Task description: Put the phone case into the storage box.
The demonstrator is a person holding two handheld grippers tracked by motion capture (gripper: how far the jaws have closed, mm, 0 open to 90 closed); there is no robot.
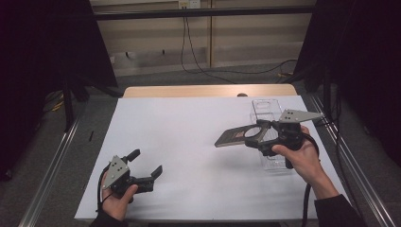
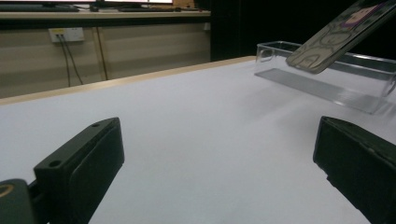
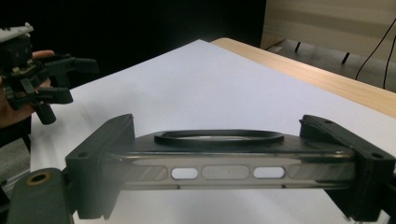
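Clear box: a transparent plastic container point(image 1: 266, 109) stands on the right half of the table, behind and under the right gripper; in the left gripper view point(image 2: 327, 79) its walls and flat floor look bare, nothing visible inside.
Phone case: a flat, dark phone case point(image 1: 234, 136) with a round ring on its upper face is held in the air above the white surface, just left of the clear box and tilted slightly down to the left.
Case in right gripper view: its edge point(image 3: 224, 170) faces the camera, showing three oblong cut-outs and the ring above them.
Case in left gripper view: the underside point(image 2: 341, 32) carries a cartoon-like print in pale outlines with a purple patch; no writing can be read.
Right gripper: the right gripper point(image 1: 265, 135) pinches the phone case by its two long edges, jaws pressed against either side.
Left gripper: the left gripper point(image 1: 144, 165) rests low at the near left of the table, jaws spread wide with nothing between them.
Table: a white sheet point(image 1: 189, 142) covers it, with a wooden edge showing at the far side.
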